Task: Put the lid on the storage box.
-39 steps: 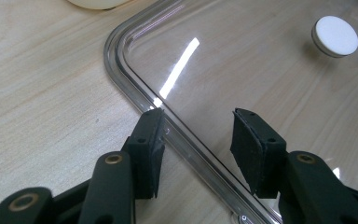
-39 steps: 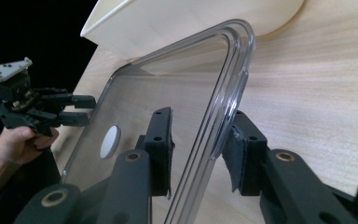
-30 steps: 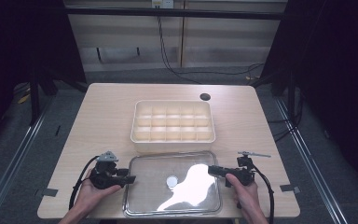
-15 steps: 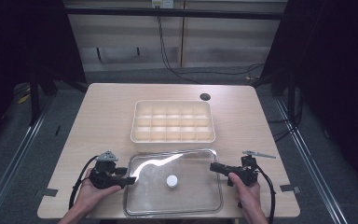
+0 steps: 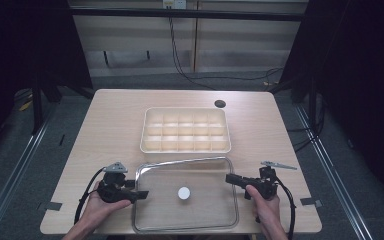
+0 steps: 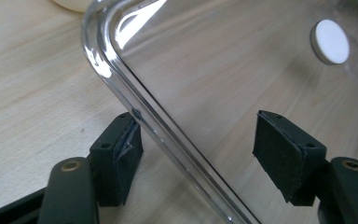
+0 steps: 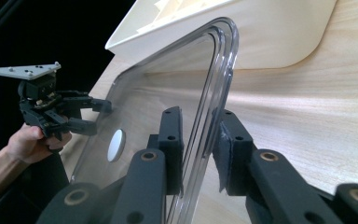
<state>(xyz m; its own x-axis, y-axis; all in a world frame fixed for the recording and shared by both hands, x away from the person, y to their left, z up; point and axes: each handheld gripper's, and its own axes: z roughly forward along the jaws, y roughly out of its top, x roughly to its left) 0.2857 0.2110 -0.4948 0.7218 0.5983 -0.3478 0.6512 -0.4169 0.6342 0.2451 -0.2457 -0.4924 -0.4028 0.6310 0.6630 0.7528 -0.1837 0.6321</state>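
Right gripper view shows your right tool (image 7: 198, 154) narrowed astride the clear lid's (image 5: 200, 170) rim, seemingly steadying that edge, while your left tool (image 6: 198, 161) stands wide, rim between its jaws, lid flat on the bench (image 5: 110, 120).

— What is the desk (image 5: 110, 130) seen to be made of?
— A pale wood-grain top with a matt finish is shown; fine streaks are visible in the left gripper view.
— And the clear rectangular lid (image 5: 200, 170) at the near edge?
— Glossy see-through plastic is indicated, with bright glints along its rounded rim. A flat white round disc (image 5: 183, 193), matt, is set in its middle.
— The cream compartment box (image 5: 185, 131)?
— Smooth, opaque plastic with a soft sheen is seen.
— The grippers?
— Matt black plastic jaws are faced with rough, dull pads (image 6: 127, 154).
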